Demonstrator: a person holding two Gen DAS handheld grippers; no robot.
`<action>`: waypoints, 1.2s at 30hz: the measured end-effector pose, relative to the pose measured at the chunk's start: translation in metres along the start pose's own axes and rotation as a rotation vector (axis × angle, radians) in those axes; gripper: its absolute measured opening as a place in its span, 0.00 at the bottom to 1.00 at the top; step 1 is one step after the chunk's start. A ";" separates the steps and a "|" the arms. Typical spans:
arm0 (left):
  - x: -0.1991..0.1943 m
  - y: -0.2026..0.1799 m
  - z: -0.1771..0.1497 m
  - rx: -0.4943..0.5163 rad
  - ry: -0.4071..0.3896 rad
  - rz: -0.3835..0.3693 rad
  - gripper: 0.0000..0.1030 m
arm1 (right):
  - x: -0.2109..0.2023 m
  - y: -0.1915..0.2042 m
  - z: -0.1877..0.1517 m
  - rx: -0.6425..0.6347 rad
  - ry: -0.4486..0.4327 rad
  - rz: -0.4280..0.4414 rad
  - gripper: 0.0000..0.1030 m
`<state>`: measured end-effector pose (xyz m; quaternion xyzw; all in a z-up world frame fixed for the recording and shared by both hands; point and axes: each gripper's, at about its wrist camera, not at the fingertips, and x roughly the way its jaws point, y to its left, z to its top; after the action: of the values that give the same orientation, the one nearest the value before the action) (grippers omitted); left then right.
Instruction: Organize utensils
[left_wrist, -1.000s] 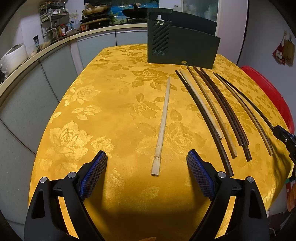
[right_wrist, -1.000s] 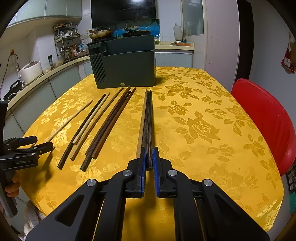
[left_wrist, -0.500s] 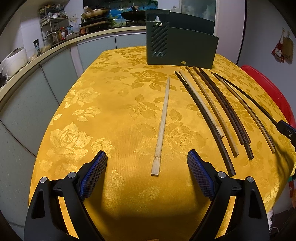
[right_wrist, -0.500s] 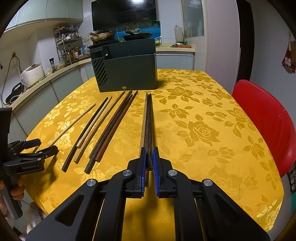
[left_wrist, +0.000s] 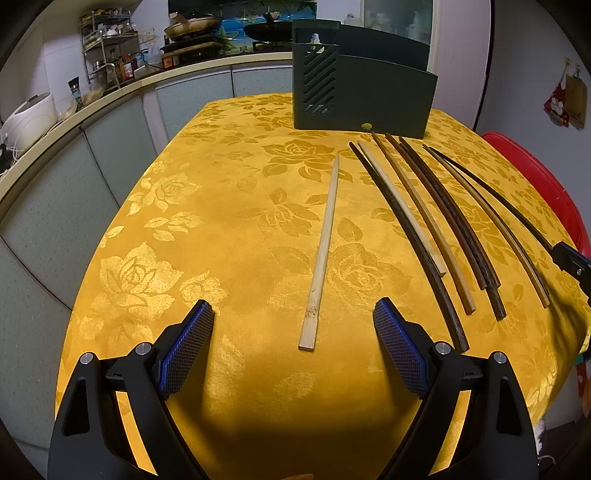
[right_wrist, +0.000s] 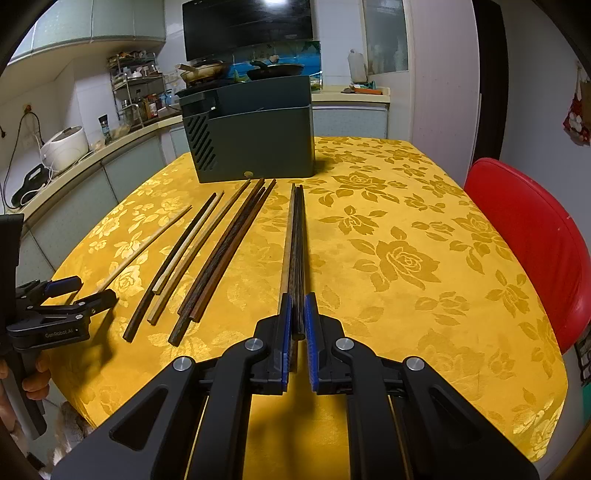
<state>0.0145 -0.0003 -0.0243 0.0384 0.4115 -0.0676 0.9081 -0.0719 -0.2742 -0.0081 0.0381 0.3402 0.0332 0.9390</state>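
Observation:
My right gripper (right_wrist: 296, 308) is shut on the near end of a dark chopstick (right_wrist: 297, 243), lifted above the table; a pale chopstick (right_wrist: 286, 254) lies just left beneath it. Several more chopsticks (right_wrist: 207, 254) lie in a row to the left. My left gripper (left_wrist: 293, 328) is open and empty, low over the table's near edge, with a light bamboo chopstick (left_wrist: 323, 251) lying between its fingers. It also shows in the right wrist view (right_wrist: 79, 291). The dark green utensil holder (right_wrist: 255, 140) stands at the far end, also in the left view (left_wrist: 362, 92).
The table wears a yellow rose-patterned cloth (left_wrist: 207, 221). A red chair (right_wrist: 532, 240) stands at the table's right side. A kitchen counter (left_wrist: 55, 133) with a rice cooker (right_wrist: 64, 147) runs along the left.
My right gripper has risen with the dark chopstick, and the holder looks nearer. My left gripper has barely moved.

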 end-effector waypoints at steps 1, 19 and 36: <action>0.000 0.000 0.000 0.000 0.001 0.000 0.84 | 0.000 0.000 0.000 -0.001 0.000 0.000 0.07; -0.001 0.000 -0.001 0.001 0.000 -0.007 0.84 | -0.001 0.001 -0.001 0.002 -0.007 -0.001 0.07; -0.009 0.011 -0.007 -0.008 -0.030 -0.006 0.58 | -0.010 -0.007 0.005 0.016 -0.023 -0.001 0.07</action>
<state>0.0051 0.0120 -0.0219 0.0325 0.3982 -0.0694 0.9141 -0.0762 -0.2819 0.0011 0.0459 0.3295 0.0297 0.9426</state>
